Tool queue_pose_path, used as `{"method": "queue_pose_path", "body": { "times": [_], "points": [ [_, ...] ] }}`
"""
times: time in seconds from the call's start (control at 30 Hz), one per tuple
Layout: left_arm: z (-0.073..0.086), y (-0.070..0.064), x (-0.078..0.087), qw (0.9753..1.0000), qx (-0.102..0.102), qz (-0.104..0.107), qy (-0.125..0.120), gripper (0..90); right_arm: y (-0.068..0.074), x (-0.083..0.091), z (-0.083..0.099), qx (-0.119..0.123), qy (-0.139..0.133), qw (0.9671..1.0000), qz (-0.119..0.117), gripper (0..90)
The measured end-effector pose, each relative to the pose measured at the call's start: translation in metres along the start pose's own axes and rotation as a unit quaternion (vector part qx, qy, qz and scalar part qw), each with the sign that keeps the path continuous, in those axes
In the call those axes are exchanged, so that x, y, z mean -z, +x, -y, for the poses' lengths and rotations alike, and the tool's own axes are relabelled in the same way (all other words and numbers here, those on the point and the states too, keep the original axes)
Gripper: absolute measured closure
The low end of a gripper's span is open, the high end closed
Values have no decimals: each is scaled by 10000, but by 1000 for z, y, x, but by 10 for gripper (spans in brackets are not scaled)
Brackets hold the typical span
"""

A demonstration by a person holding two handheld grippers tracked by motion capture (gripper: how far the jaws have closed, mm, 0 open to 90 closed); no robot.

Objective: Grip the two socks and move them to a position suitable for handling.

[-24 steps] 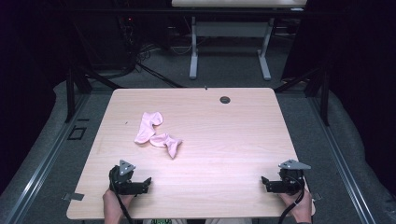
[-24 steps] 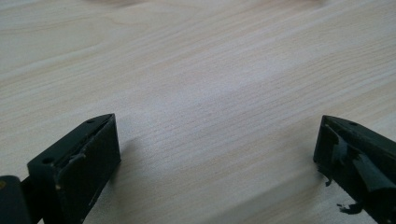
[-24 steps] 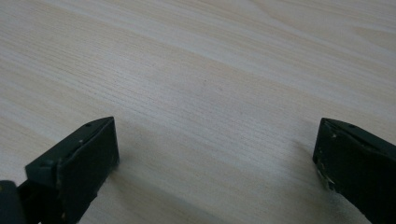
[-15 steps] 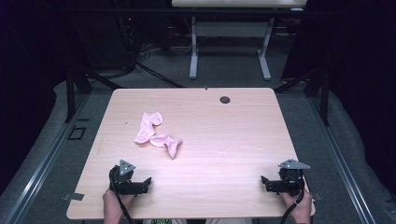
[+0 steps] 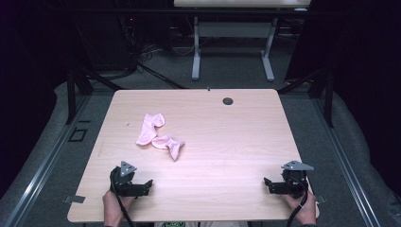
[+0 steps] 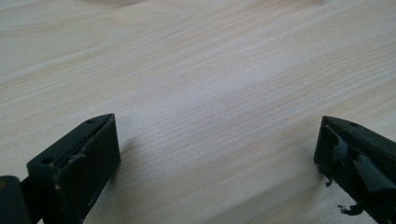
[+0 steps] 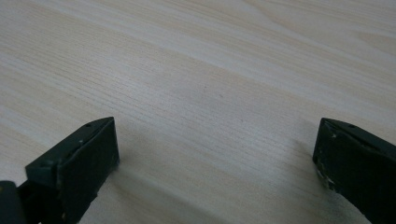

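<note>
My left tongs (image 5: 147, 184) sit low on the bench (image 5: 236, 142) near its front-left corner, jaws spread wide w/ nothing between them. In the left gripper view the left tongs (image 6: 217, 140) show only bare pale wood grain in the gap, both black jaws just above or on the surface; can't tell which. My left hand (image 5: 113, 210) comes in from the bottom edge behind them.

Right tongs (image 5: 267, 183) are near the front-right corner, well apart from the left pair, also gaping & holding nothing. The right gripper view gives the same story: right tongs (image 7: 217, 140) w/ jaws far apart, plain wood between. My right hand (image 5: 302, 208) grips the body from behind, cable trailing down off the front edge.

The two pink socks (image 5: 158, 135) lie on the left half of the bench, beyond my left tongs and not touched by either pair. One sock (image 5: 150, 127) lies longer and runs toward the far side; the other sock (image 5: 170, 144) is crumpled just beside it on the near-right, the two touching or all but touching.

A small dark round hole (image 5: 228, 100) sits near the far edge of the bench, right of centre.
</note>
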State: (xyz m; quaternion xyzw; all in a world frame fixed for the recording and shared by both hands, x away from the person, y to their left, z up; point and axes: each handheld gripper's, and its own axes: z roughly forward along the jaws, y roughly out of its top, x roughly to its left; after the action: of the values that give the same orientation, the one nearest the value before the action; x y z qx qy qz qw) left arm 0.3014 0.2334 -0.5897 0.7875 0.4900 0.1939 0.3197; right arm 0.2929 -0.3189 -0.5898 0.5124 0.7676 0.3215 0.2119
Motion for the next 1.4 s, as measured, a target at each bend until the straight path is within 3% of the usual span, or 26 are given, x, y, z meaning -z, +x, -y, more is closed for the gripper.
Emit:
{"method": "queue_pose_path", "body": {
  "times": [0.07,0.13,0.23,0.27,0.3,0.43,0.5,0.57,0.73,0.83,0.93,1.03,1.07,1.1,1.17,1.3,1.33,1.4],
  "points": [
    [-11,5,2,9996,49,227,170,1,0,0,0,2,2,10000,-22,0],
    [-17,5,4,9994,1,270,207,1,0,0,0,-2,-2,10000,-19,0],
    [-43,8,11,9984,-84,497,266,1,0,0,0,-19,-1,10000,11,0],
    [-43,8,11,9984,-84,497,266,1,0,0,0,-19,-1,10000,11,0],
    [-56,8,14,9979,-100,587,266,1,0,0,0,-26,0,10000,20,0],
    [-77,6,15,9970,-191,696,297,1,0,0,0,-45,-13,10000,40,0],
    [-100,5,11,9948,-296,837,497,1,0,0,0,-47,-16,10000,41,0],
    [-108,3,10,9942,-368,827,573,1,0,0,0,-44,-7,10000,49,0],
    [-151,-5,-6,9877,-668,1071,921,0,0,0,0,-42,-18,10000,63,0],
    [-161,-8,-12,9866,-740,1068,987,1,0,0,0,-38,-13,10000,63,0],
    [-175,-10,-24,9839,-851,1085,1139,1,0,0,0,-38,-13,10000,66,0],
    [-185,-9,-38,9822,-762,1194,1232,14,0,0,0,-55,-28,10000,52,0],
    [-187,-9,-43,9827,-751,1153,1239,45,0,0,0,-49,-21,10000,49,0],
    [-190,-8,-49,9817,-764,1134,1328,45,0,0,0,-49,-21,10000,49,0],
    [-193,-5,-61,9787,-639,1287,1469,106,0,0,0,-59,-33,10000,45,0],
    [-196,-2,-80,9775,-598,1048,1729,212,0,0,0,-51,-27,10000,60,0],
    [-193,-2,-91,9745,-527,1006,1936,265,0,0,0,-57,-29,10000,50,0],
    [-191,-2,-96,9733,-494,1012,2002,282,0,0,0,-58,-31,10000,52,0]
  ]
}}
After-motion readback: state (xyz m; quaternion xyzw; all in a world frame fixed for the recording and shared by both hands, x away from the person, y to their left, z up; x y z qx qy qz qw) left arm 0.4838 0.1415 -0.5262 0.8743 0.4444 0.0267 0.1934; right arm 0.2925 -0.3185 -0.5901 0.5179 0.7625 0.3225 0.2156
